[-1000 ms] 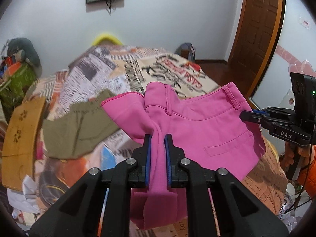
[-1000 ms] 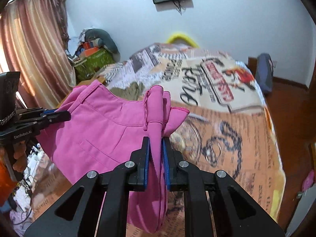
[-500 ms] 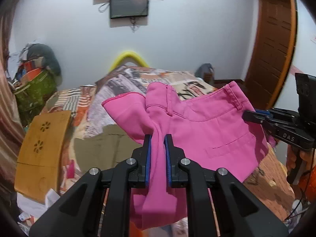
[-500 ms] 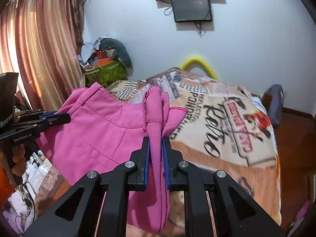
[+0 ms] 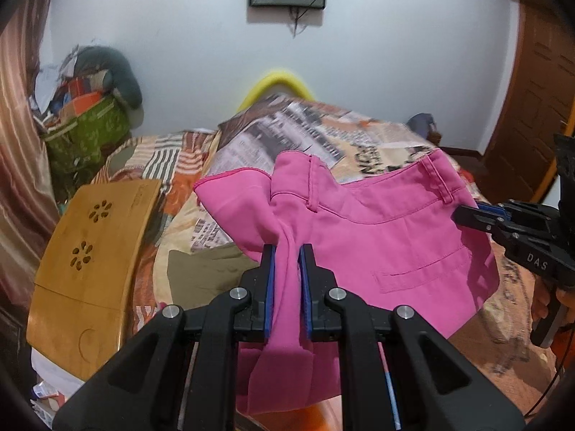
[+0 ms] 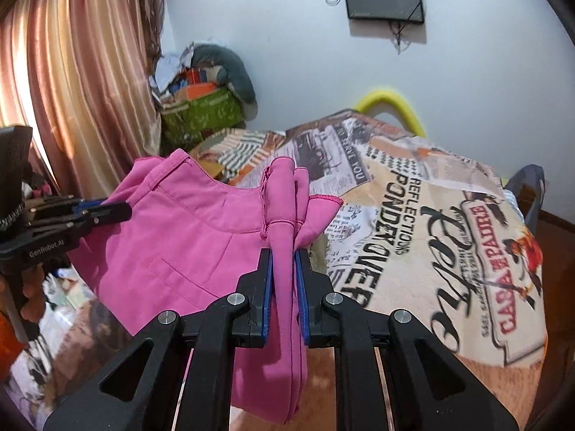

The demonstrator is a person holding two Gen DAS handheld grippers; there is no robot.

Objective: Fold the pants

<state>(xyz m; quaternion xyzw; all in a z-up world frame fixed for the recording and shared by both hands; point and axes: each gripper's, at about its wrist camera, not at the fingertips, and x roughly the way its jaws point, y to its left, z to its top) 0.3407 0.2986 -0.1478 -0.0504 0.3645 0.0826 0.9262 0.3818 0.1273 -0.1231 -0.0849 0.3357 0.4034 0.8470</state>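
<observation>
Pink pants (image 5: 377,237) hang in the air over the bed, stretched between both grippers, waistband up and a back pocket showing. My left gripper (image 5: 285,251) is shut on a bunched end of the pants. My right gripper (image 6: 284,255) is shut on the other bunched end (image 6: 284,222). Each gripper shows at the edge of the other view: the right one (image 5: 463,213) at the right in the left wrist view, the left one (image 6: 118,210) at the left in the right wrist view. The lower part of the pants hangs behind the fingers.
A bed with a newspaper-print cover (image 6: 431,215) lies below. An olive garment (image 5: 205,269) lies on it. A wooden lap tray (image 5: 90,251) leans at the left. A pile of bags (image 6: 201,107) and a curtain (image 6: 82,82) stand at the left, a door (image 5: 539,82) at the right.
Both grippers have kept hold of the pink pants. The views tilted up and then slightly back down, so the bed and the wall screen shifted in frame.
</observation>
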